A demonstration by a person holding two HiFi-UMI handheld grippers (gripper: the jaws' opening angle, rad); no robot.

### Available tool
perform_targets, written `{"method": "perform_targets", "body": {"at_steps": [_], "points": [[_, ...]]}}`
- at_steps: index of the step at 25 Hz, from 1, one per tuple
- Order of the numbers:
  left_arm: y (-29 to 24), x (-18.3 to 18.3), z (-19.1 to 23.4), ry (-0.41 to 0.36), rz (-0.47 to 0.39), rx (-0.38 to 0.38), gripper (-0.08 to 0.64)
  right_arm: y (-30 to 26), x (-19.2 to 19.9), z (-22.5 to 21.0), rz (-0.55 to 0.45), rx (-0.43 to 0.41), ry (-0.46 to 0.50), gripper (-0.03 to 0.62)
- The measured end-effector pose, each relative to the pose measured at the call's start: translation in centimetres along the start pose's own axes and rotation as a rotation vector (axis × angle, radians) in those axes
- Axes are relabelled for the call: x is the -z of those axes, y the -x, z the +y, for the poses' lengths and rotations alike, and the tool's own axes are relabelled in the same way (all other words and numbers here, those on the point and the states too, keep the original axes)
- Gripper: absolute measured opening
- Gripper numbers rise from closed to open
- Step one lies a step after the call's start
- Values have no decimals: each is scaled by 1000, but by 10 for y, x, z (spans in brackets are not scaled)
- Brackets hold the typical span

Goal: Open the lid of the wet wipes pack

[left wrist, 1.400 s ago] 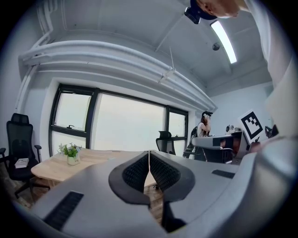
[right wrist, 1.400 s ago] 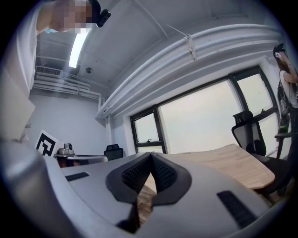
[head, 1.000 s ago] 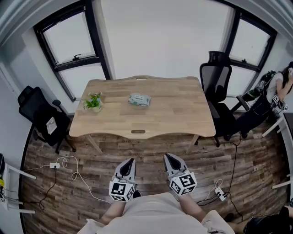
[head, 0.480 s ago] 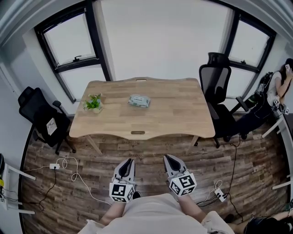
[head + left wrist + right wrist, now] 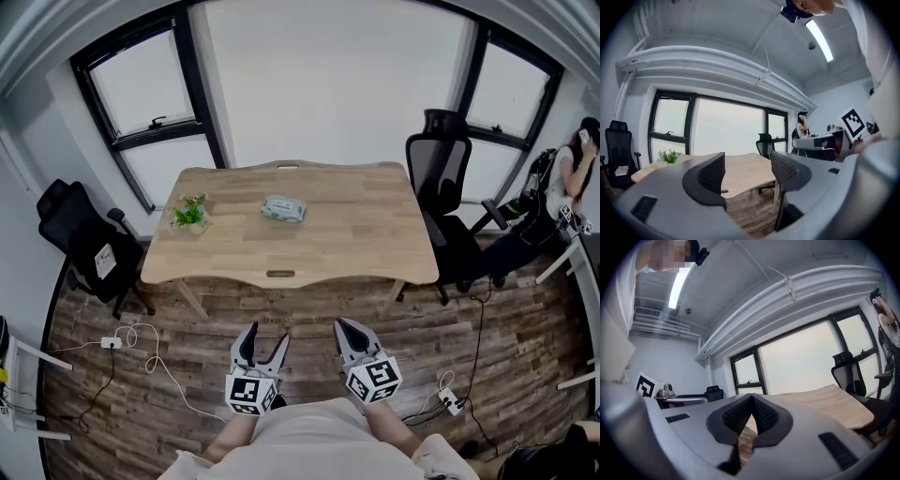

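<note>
So the left gripper (image 5: 262, 338) just popped its jaws wide, nothing between them; right gripper (image 5: 348, 325) stayed pinched shut, empty. And the wet wipes pack (image 5: 283, 208) hadn't budged.

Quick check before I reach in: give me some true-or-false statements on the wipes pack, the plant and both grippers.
1. The wet wipes pack lies on the table. True.
2. The left gripper is shut. False: its jaws stand apart, having just been opening, with nothing between them.
3. The right gripper is shut and empty. True.
4. In the head view, the small plant stands right of the pack. False: it stands left of it, near the table's left edge.
5. Both grippers hang over the tabletop. False: they are short of the table, over the wooden floor.
</note>
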State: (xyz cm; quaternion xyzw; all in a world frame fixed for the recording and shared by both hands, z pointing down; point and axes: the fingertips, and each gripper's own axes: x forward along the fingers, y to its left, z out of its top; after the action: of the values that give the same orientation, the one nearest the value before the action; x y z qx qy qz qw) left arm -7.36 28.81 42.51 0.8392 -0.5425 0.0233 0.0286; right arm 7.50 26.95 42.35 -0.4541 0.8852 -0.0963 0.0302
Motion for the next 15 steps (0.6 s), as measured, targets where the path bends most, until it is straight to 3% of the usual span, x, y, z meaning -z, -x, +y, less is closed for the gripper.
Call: {"method": "perform_targets", "body": {"at_steps": [8,15], "points": [[-3,1,-15,6,7,9,299,3,0,-3,3,-24,-2,8],[3,0,-24,4,-12,-32,299,12,0,-8,7,-49,1,8]]}}
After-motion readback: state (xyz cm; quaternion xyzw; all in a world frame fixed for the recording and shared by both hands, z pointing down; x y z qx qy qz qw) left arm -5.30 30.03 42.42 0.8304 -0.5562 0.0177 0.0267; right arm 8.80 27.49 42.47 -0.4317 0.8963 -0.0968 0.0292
